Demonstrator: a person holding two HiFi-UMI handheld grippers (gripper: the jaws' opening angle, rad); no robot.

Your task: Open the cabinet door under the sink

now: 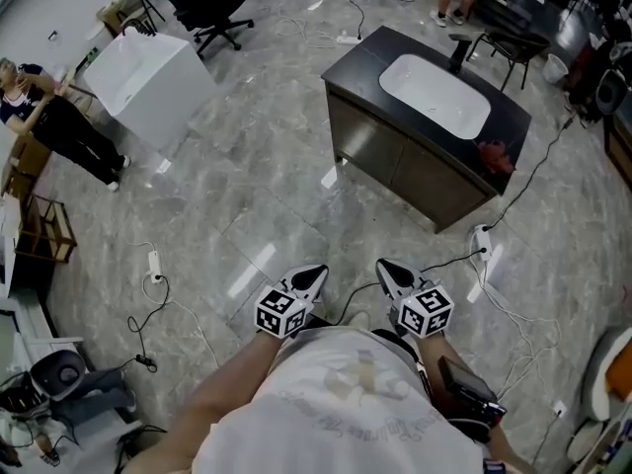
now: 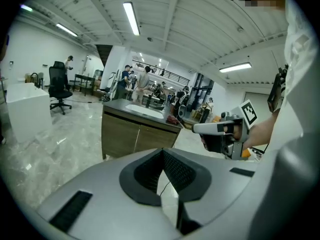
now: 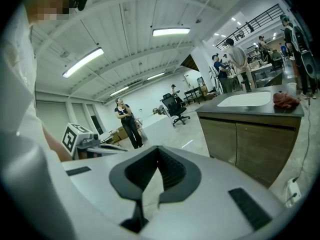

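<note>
The sink cabinet [image 1: 395, 161] stands on the floor ahead and to the right, with a dark top, a white basin [image 1: 434, 95] and two brown doors, both closed. Both grippers are held close to the person's body, far from it. My left gripper [image 1: 314, 276] is shut with nothing in it. Its jaws [image 2: 163, 150] point toward the cabinet's doors [image 2: 135, 136]. The right gripper [image 1: 387, 273] is also shut and empty, and its closed tips [image 3: 158, 147] aim left of the doors [image 3: 250, 144]. A red cloth [image 1: 494, 154] lies on the cabinet's top.
A white box [image 1: 148, 77] and a black office chair [image 1: 212, 8] stand at the far left. A person [image 1: 59, 126] stands by the left wall. Cables [image 1: 148, 304] and a power strip [image 1: 481, 240] lie on the grey floor. More people stand beyond the cabinet.
</note>
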